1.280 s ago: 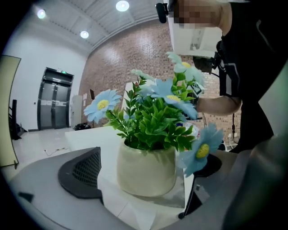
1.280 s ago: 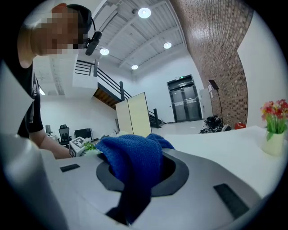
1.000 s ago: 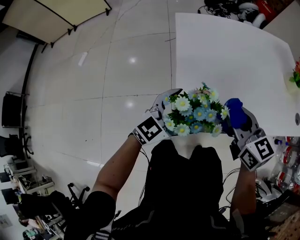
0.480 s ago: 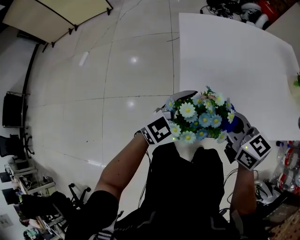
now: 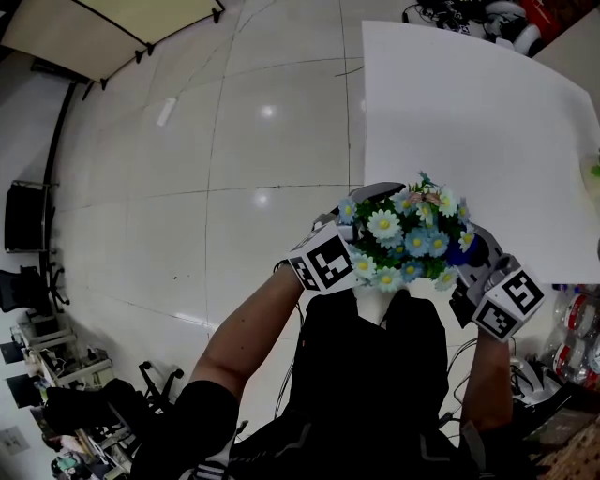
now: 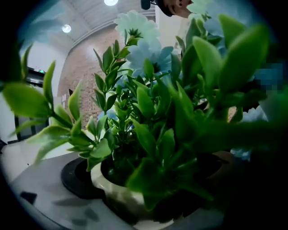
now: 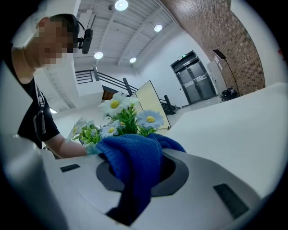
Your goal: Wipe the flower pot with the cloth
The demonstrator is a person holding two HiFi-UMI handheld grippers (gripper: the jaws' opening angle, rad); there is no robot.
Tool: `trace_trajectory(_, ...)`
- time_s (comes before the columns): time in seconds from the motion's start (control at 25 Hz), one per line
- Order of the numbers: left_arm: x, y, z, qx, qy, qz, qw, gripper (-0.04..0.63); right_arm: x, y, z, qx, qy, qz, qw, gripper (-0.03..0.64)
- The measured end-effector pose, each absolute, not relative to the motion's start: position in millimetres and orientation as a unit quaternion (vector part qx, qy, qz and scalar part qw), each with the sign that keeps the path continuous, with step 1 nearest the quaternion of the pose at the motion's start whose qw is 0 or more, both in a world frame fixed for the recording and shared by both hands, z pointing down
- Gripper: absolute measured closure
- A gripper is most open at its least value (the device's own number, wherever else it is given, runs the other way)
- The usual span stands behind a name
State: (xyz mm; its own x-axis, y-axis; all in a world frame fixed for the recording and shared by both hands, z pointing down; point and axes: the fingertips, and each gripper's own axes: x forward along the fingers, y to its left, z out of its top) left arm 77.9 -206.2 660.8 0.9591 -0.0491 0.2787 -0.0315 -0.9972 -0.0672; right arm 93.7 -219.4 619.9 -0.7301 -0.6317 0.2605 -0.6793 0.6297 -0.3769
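"Where was the flower pot point(image 6: 118, 191)?"

"Clamped by its white rim in the left gripper point(image 6: 144, 204), held up over the white table's point(image 5: 469, 112) near edge (the flowers point(image 5: 408, 234) hid most of it)."

"And the cloth point(image 7: 132, 161)?"

"Pinched tight in the right gripper point(image 7: 139, 179), drawn in closer to the flowers than a second before, with less blue showing."

We see a white table point(image 5: 469, 112) at upper right, top plain white. A scrap of green plant point(image 5: 593, 171) sits at its right edge, cut off by the frame. Around the table are glossy pale floor tiles point(image 5: 234, 216) with lamp glare. On the floor: a yellowish board on a black frame point(image 5: 112, 33) far left, cables point(image 5: 441, 14) past the table's far corner, bottles point(image 5: 574, 361) near its right side.
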Motion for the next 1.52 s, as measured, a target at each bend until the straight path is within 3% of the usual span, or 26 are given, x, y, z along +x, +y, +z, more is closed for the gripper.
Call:
trace_trajectory(0.36, 72.4, -208.8, 662.3, -0.99, 0.034, -0.136, 0.029, 0.031, 95.6, -221.4, 620.2, 0.356, -0.904, 0.232, 0.055, 0.541)
trace_trajectory(0.6, 51.5, -212.2, 648.1, -0.981, 0.029, -0.191, 0.026, 0.034, 122.0, -222.2, 588.3, 0.377, -0.897, 0.229, 0.036, 0.541)
trace_trajectory(1.0, 54.4, -189.6, 441.1, -0.994, -0.014, -0.109, 0.012, 0.034, 122.6, -213.3, 405.5, 0.362, -0.917, 0.166, -0.012, 0.541)
trace_trajectory(1.24, 63.5, -170.5, 310.6, -0.998, -0.048, -0.047, 0.002, 0.034, 113.3, -206.3, 291.3, 0.276, -0.954, 0.113, -0.03, 0.541)
trace_trajectory(1.52, 68.9, -138.1, 250.8, -0.992, -0.123, -0.026, -0.005, 0.034, 103.7, -183.9, 234.8, 0.155, -0.978, 0.121, -0.064, 0.541)
